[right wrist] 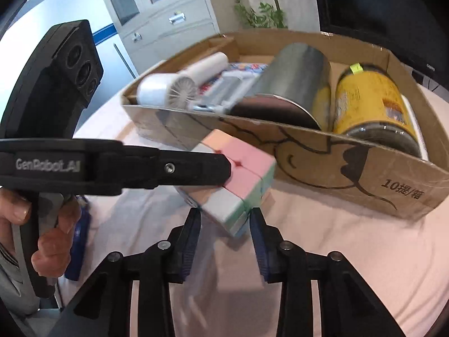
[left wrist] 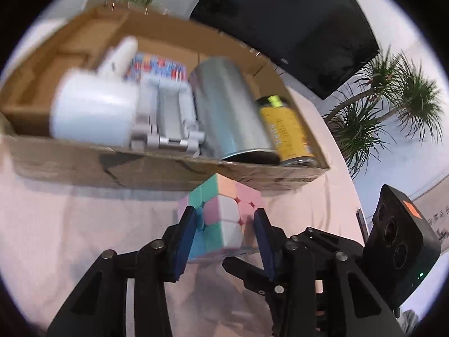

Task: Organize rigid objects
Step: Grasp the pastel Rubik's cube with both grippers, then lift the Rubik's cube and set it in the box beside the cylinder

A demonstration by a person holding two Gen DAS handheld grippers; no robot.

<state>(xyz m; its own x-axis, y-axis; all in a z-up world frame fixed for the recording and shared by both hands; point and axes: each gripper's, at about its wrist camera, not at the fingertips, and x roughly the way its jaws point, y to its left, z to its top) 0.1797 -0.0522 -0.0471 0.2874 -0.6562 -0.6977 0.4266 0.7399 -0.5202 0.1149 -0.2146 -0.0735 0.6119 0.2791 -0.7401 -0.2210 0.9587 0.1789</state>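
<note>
A pastel puzzle cube [left wrist: 224,213] sits between the blue pads of my left gripper [left wrist: 224,219], which is shut on it just in front of a cardboard box [left wrist: 168,168]. In the right wrist view the cube [right wrist: 241,179] is held by the left gripper's black finger [right wrist: 179,165], and my right gripper [right wrist: 224,219] stands open around the cube's near corner. The box [right wrist: 364,168] holds a white hand fan [right wrist: 174,87], a grey clip [right wrist: 224,90], a silver tin [right wrist: 291,84] and a yellow jar [right wrist: 373,101].
The table has a pink cloth [right wrist: 350,252]. A dark monitor [left wrist: 294,19] and potted plants [left wrist: 393,98] stand behind the box. A blue object [right wrist: 78,241] lies at the left by the hand [right wrist: 53,238]. A grey cabinet [right wrist: 157,14] is at the back.
</note>
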